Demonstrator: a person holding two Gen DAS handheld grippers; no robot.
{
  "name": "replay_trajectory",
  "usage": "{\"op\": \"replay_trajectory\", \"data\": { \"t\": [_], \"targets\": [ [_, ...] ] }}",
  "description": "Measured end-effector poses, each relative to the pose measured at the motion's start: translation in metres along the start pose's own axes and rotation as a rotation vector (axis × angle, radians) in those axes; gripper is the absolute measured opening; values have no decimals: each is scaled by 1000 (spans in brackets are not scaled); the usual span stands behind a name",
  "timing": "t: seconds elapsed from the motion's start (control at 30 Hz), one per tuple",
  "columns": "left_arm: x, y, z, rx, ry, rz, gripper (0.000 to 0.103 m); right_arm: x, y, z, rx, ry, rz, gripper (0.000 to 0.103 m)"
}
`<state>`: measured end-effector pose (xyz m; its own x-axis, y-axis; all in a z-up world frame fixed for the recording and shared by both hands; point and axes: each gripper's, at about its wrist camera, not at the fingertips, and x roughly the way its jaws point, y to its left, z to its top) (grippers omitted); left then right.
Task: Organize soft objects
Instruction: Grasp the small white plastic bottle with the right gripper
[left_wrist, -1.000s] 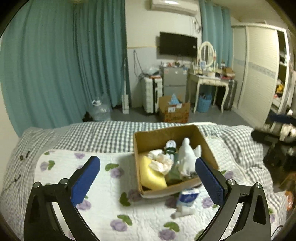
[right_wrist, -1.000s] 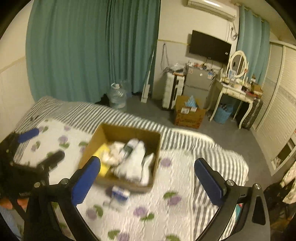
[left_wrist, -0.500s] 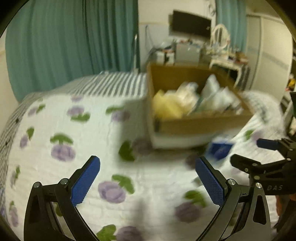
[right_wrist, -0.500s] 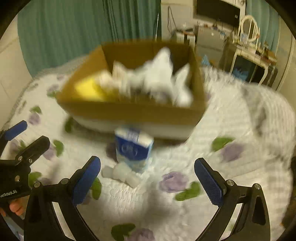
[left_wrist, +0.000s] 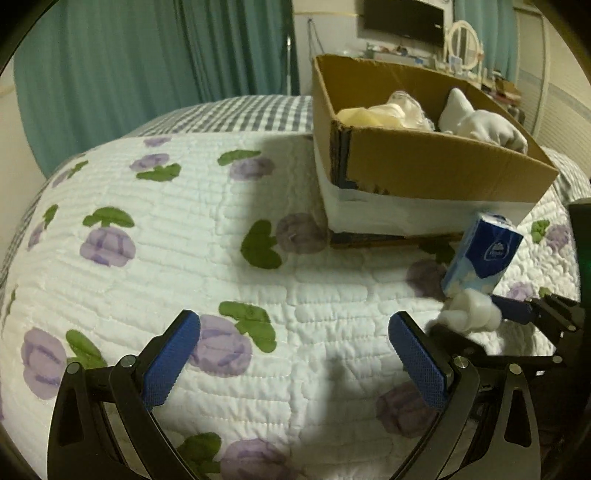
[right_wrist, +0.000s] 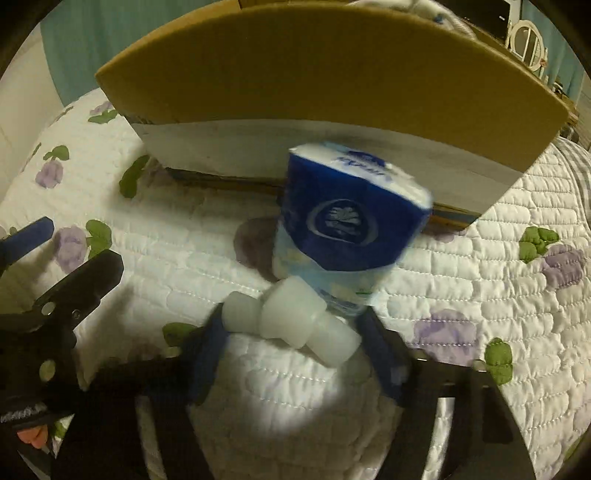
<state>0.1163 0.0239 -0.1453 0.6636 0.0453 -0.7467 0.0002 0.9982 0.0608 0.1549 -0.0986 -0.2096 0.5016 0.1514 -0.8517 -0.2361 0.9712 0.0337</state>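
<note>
A cardboard box (left_wrist: 436, 166) (right_wrist: 325, 70) holding white and yellow soft items (left_wrist: 476, 122) sits on the flowered quilt. In front of it a blue tissue pack (left_wrist: 484, 258) (right_wrist: 347, 225) stands tilted. A white knotted soft piece (left_wrist: 469, 314) (right_wrist: 288, 314) lies against its base. My right gripper (right_wrist: 291, 332) has its fingers closed in on both ends of the white piece; it also shows in the left wrist view (left_wrist: 480, 325). My left gripper (left_wrist: 295, 354) is open and empty, low over the quilt, left of the pack.
The white quilt with purple flowers (left_wrist: 184, 240) covers the bed over a checked sheet (left_wrist: 229, 114). Teal curtains (left_wrist: 129, 66) hang behind. A dresser with a round mirror (left_wrist: 463, 37) stands at the far right.
Both grippers dropped low over the quilt and moved in on the box. My right gripper's fingers closed from wide open onto the white piece below the tissue pack.
</note>
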Motion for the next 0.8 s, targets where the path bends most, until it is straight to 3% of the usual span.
{"op": "replay_trajectory", "data": {
  "t": [0.07, 0.13, 0.2, 0.23, 0.3, 0.63, 0.8],
  "targets": [
    [-3, 2, -1, -8, -8, 9, 103, -9, -6, -5, 19, -6, 34, 52],
    [-5, 2, -1, -15, -5, 1, 103, -17, -10, -10, 17, -10, 53, 34],
    [-9, 0, 0, -13, -7, -1, 103, -29, -12, -16, 2, -22, 43, 28],
    [-12, -2, 0, -6, -12, 0, 103, -35, -13, -19, -4, -30, 32, 18],
    [-16, -8, 2, 13, -14, -6, 103, -47, -18, -23, -8, -36, 38, 10],
    [-35, -36, 1, 19, 4, -63, 103, -101, -46, -30, 4, -100, 75, 6],
    [-40, -55, 6, 24, 5, -84, 103, -118, -53, -16, 13, -147, 67, 6]
  ]
}}
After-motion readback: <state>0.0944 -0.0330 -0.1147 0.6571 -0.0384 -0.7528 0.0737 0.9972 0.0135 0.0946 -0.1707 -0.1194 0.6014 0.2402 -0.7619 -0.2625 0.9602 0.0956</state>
